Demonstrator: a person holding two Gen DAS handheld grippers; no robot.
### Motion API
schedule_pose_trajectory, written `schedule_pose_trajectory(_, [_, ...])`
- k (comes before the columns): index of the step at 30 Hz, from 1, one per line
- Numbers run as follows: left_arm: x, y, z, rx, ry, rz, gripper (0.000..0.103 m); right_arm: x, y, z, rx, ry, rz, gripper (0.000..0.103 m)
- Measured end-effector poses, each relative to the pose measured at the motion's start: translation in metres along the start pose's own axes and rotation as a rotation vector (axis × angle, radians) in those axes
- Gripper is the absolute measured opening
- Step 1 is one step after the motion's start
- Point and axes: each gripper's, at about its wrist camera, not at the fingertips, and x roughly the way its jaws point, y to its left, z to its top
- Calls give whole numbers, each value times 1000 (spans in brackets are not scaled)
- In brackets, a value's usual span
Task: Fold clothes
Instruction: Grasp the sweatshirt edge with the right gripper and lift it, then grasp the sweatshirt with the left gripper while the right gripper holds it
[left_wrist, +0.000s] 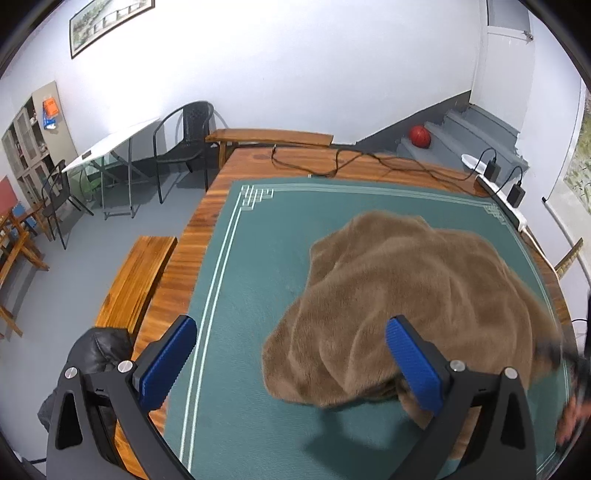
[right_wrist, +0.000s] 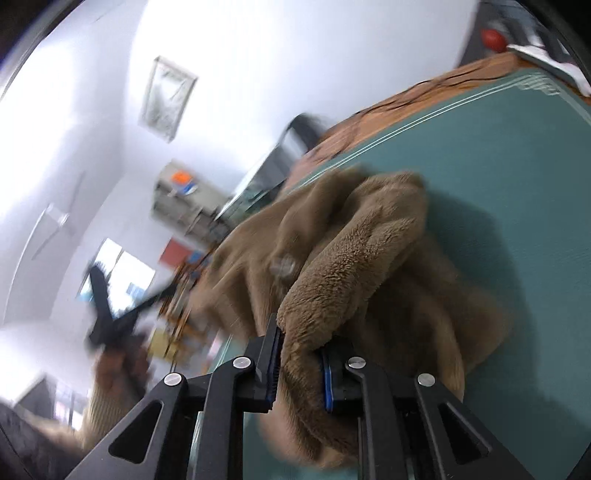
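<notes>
A brown fleece garment (left_wrist: 413, 295) lies crumpled on the green mat (left_wrist: 251, 266) of the wooden table, toward the right. My left gripper (left_wrist: 291, 365) is open and empty, held above the garment's near left edge, its right finger over the cloth. My right gripper (right_wrist: 301, 354) is shut on a thick fold of the brown garment (right_wrist: 343, 266) and holds it lifted and tilted; this view is blurred. A white button (right_wrist: 282, 266) shows on the cloth. The right gripper shows dimly in the left wrist view (left_wrist: 565, 362) at the right edge.
Wooden benches stand at the table's left (left_wrist: 136, 280) and far side (left_wrist: 269, 136). Black cables (left_wrist: 369, 162) and a power strip with chargers (left_wrist: 506, 192) lie along the far and right table edges. A black jacket (left_wrist: 96, 350) sits near the table's left corner.
</notes>
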Motion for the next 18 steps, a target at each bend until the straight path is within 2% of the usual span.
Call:
schedule_pose_trajectory(4, [-5, 3, 31, 6, -59, -7, 103, 4, 38, -66, -93, 129, 24, 19])
schedule_pose_trajectory(6, [-6, 4, 48, 15, -84, -19, 103, 6, 45, -89, -100, 168, 13, 19])
schedule_pose_trajectory(9, [3, -4, 76, 61, -88, -82, 103, 0, 46, -119, -66, 185, 1, 19])
schedule_pose_trajectory(12, [23, -15, 96, 132, -52, -175, 103, -10, 40, -132, -25, 161, -35, 19])
schedule_pose_trajectory(15, [53, -29, 110, 207, 2, -243, 103, -7, 35, -127, 11, 143, -84, 19])
schedule_pose_trajectory(18, [87, -37, 116, 221, 88, -295, 103, -8, 34, -129, 30, 137, -125, 19])
